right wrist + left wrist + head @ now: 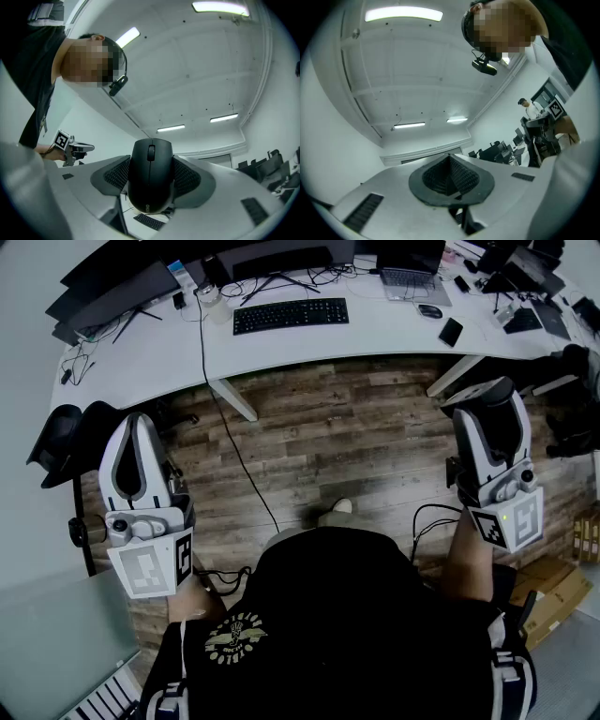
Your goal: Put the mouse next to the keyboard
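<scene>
A black mouse (151,187) sits clamped between the ribbed pads of my right gripper (151,171), buttons and wheel facing the camera. In the head view that right gripper (491,418) is held at the right over the floor, short of the desk, with the dark mouse (497,427) in its jaws. The black keyboard (291,315) lies on the white desk (159,357) at the top; a strip of this keyboard (149,221) shows below the mouse. My left gripper (137,451) hangs at the left, its pads (461,177) pressed together on nothing.
On the desk stand monitors, a laptop (412,277), a second mouse (429,310) and a phone (450,331). A black cable (230,442) runs from the desk across the wood floor. A dark chair (61,442) stands at the left and cardboard boxes (558,592) at the right.
</scene>
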Demonstrator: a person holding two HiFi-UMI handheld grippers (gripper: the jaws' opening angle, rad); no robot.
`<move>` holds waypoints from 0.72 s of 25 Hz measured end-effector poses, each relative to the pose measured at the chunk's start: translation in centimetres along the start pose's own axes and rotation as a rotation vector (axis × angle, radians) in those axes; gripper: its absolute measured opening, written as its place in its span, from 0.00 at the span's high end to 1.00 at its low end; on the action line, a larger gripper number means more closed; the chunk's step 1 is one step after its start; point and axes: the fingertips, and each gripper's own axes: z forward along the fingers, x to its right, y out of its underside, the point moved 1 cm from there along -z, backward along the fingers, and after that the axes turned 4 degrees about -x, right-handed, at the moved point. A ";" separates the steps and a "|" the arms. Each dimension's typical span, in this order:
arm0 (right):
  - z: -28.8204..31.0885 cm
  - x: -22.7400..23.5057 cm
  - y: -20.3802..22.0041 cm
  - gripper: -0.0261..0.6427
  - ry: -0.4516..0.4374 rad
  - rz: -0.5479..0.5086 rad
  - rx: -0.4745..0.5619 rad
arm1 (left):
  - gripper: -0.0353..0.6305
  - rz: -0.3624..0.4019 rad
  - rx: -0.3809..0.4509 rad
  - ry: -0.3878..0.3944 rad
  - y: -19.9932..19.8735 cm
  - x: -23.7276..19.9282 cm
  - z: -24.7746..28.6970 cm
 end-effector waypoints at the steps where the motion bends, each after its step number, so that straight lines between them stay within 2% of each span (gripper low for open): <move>1: -0.2 -0.8 0.0 0.54 -0.001 -0.003 -0.002 | 0.94 -0.006 0.006 -0.004 0.2 -0.4 -0.9; 4: -0.9 -3.6 0.0 0.54 0.004 -0.004 -0.012 | 0.94 -0.046 0.023 -0.009 1.1 -1.8 -3.6; 11: -3.0 -10.3 -1.6 0.54 0.039 0.002 -0.012 | 0.94 -0.092 -0.037 -0.004 3.0 -5.6 -8.8; 18: -5.0 -14.3 -2.4 0.54 0.081 -0.030 -0.003 | 0.94 -0.103 -0.057 -0.019 4.9 -8.3 -13.1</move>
